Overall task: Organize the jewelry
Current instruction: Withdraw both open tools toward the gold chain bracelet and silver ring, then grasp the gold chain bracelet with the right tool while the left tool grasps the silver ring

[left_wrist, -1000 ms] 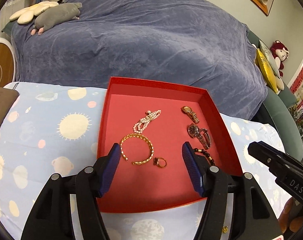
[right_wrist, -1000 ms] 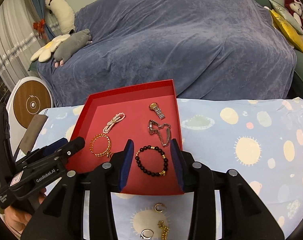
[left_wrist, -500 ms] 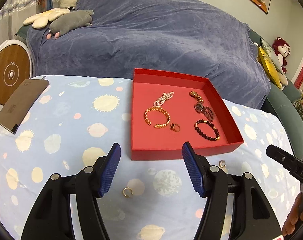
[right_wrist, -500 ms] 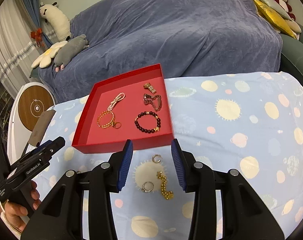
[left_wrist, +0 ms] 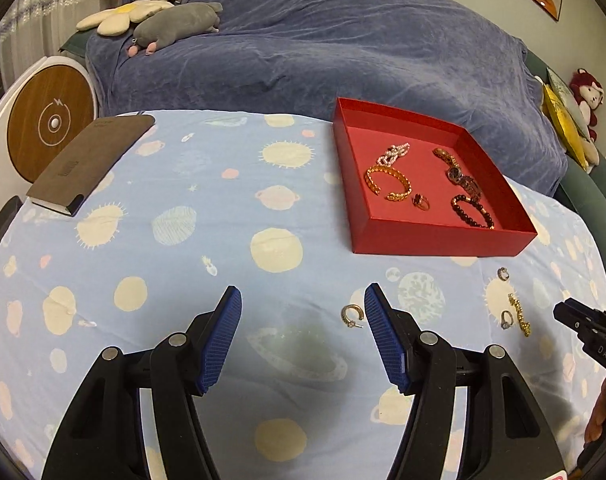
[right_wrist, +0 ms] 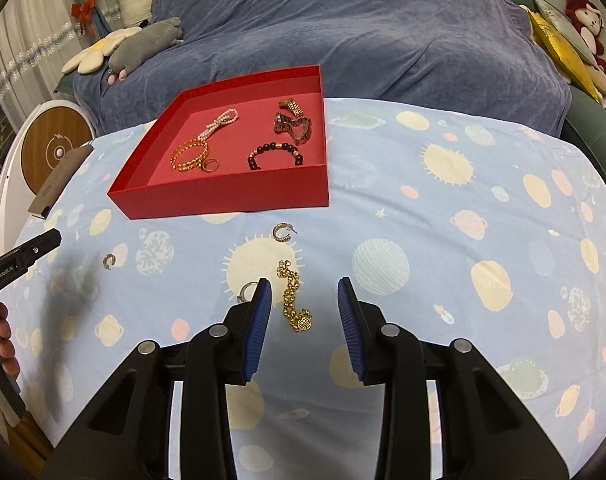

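Note:
A red tray (left_wrist: 443, 236) (right_wrist: 223, 196) on the table holds a pearl strand, a gold bangle (left_wrist: 389, 184), a ring, a watch and a dark bead bracelet (right_wrist: 275, 152). Loose on the cloth: a gold chain (right_wrist: 293, 302) (left_wrist: 519, 314), a hoop earring (right_wrist: 283, 233) (left_wrist: 503, 274), a silver ring (right_wrist: 247, 291) (left_wrist: 506, 319), another hoop earring (left_wrist: 351, 316) (right_wrist: 109, 260). My left gripper (left_wrist: 303, 332) is open and empty, with that earring just inside its right finger. My right gripper (right_wrist: 305, 312) is open and empty, with the gold chain between its fingers.
A brown notebook (left_wrist: 91, 162) lies at the table's left edge. A round wood-faced device (left_wrist: 49, 124) stands beyond it. A bed with a blue cover (left_wrist: 323, 48) and plush toys lies behind the table. The table wears a planet-print cloth (right_wrist: 463, 220).
Both grippers have pulled back from over the tray toward the table's near side. The loose pieces on the cloth have come into view, and the bead bracelet now lies in the tray.

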